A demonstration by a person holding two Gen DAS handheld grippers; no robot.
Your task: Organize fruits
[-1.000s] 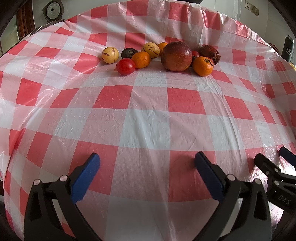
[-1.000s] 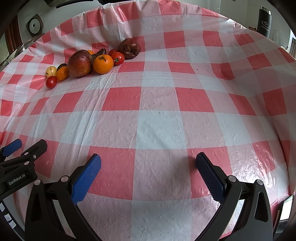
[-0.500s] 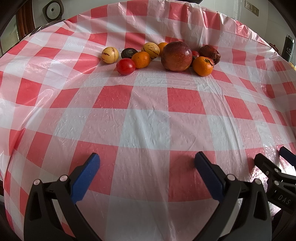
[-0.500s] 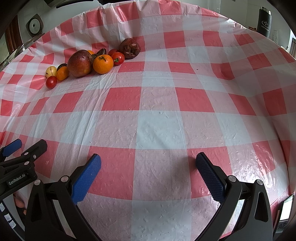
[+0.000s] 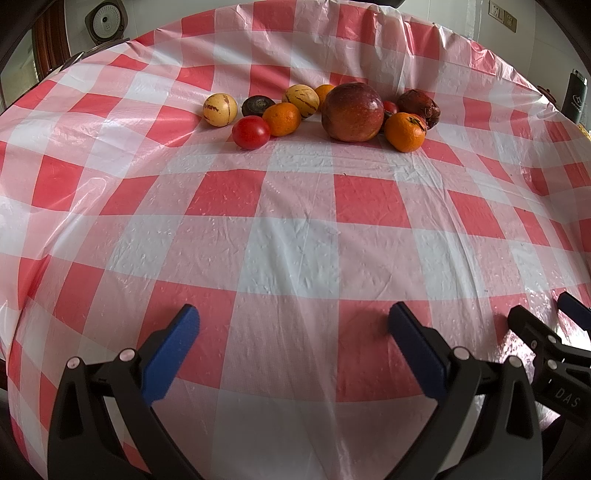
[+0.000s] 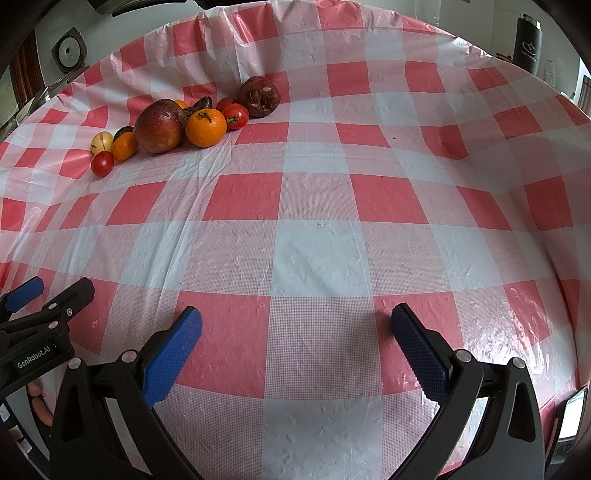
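Note:
A cluster of fruit lies at the far side of the checked tablecloth (image 5: 295,240). In the left wrist view a large pomegranate (image 5: 352,111) sits in the middle, with an orange (image 5: 404,132) and a dark shrivelled fruit (image 5: 419,107) to its right. Left of it are a smaller orange (image 5: 282,119), a red tomato (image 5: 251,132), two yellow striped fruits (image 5: 219,109) and a dark round fruit (image 5: 257,105). My left gripper (image 5: 293,323) is open and empty, far short of the fruit. In the right wrist view the pomegranate (image 6: 160,125) lies far left; my right gripper (image 6: 295,325) is open and empty.
A black flask (image 6: 529,48) stands beyond the table's far right edge. A round grey appliance (image 5: 106,23) sits behind the far left corner. Each gripper shows at the edge of the other's view: the right one (image 5: 554,339) and the left one (image 6: 37,306).

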